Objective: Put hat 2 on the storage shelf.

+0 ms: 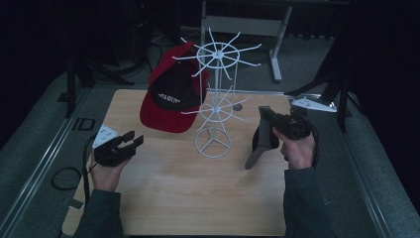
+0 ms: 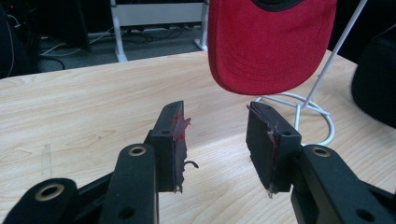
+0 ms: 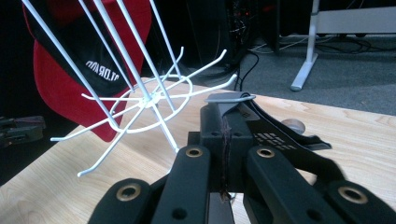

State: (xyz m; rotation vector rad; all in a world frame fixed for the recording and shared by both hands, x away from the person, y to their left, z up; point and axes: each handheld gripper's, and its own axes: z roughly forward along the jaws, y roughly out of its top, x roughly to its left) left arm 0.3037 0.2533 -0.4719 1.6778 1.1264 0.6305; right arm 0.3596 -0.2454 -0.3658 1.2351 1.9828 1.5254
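Note:
A white wire hook rack (image 1: 214, 99) stands mid-table, with a red and black cap (image 1: 173, 94) hanging from its upper left hooks. My right gripper (image 1: 266, 119) is shut on a black cap (image 1: 260, 144), which dangles just right of the rack's base. In the right gripper view the shut gripper (image 3: 224, 122) pinches the black cap's strap (image 3: 285, 140), and the rack's lower ring (image 3: 149, 100) sits close ahead. My left gripper (image 1: 131, 143) hovers open and empty left of the rack. In its own view the open gripper (image 2: 215, 140) points at the red cap's brim (image 2: 271, 46).
The wooden table (image 1: 173, 198) has bare surface in front of the rack. The rack's round base (image 2: 310, 109) rests on it. Beyond the far edge stand a desk frame's white legs (image 1: 277, 49) and dark floor cables. A loose cable loop (image 1: 64, 177) lies left of the table.

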